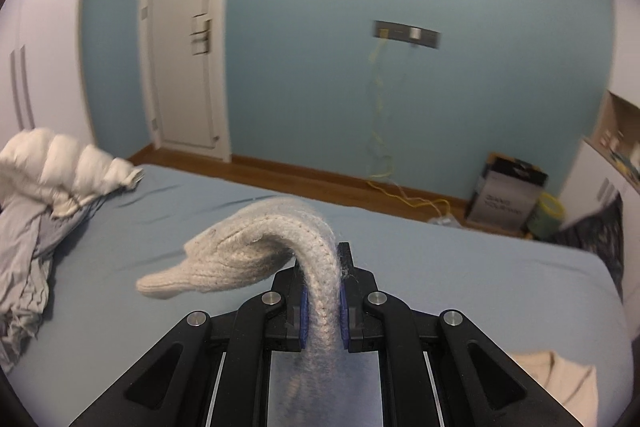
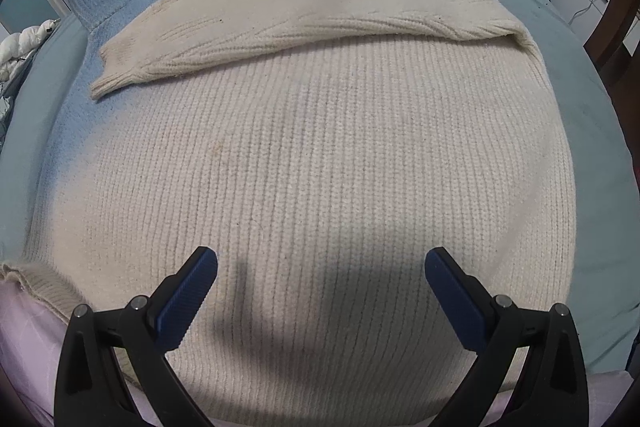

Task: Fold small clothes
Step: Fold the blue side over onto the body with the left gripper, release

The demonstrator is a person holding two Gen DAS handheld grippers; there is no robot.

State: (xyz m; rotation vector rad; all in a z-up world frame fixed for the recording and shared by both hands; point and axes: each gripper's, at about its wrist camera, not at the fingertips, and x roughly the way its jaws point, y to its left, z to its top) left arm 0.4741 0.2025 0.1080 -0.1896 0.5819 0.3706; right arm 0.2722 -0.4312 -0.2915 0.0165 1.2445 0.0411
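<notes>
- Left gripper [image 1: 322, 309]: jaws clamped on a strip of knit, the sweater's left sleeve [image 1: 256, 247]. It is lifted off the bed, arcs over and droops to the left, cuff end hanging free.
- Right gripper [image 2: 321, 301]: jaws wide apart, nothing between them, hovering over the lower body of the sweater [image 2: 320, 167], pointing steeply down.
- Sweater lies flat on the bed, cream rib knit shading to blue along its left side. Right sleeve [image 2: 280, 23] is already folded across the chest; collar at the far edge.
- Handling, my read: soft, limp, fairly light, no stiffness. It sags from any single pinch point and will stretch if dragged. The fuzzy knit grips the pads well, so slip is unlikely.
- Where to grab: the cuff or mid-sleeve for the sleeve fold, then the hem corners for the body fold. Pinch the edges, not the middle of the panel, or it bunches.
- Bed [image 1: 460, 287]: light blue sheet, mildly wrinkled, soft underneath, so pressing down gives.
- A pile of clothes [image 1: 44, 195] sits at the bed's far left, with a white puffy item on top.
- Room: wood floor, teal wall, white door [image 1: 184, 39], wall socket strip with a yellow cable [image 1: 378, 131] trailing to the floor, and a cardboard box [image 1: 506, 193] near the right corner.
</notes>
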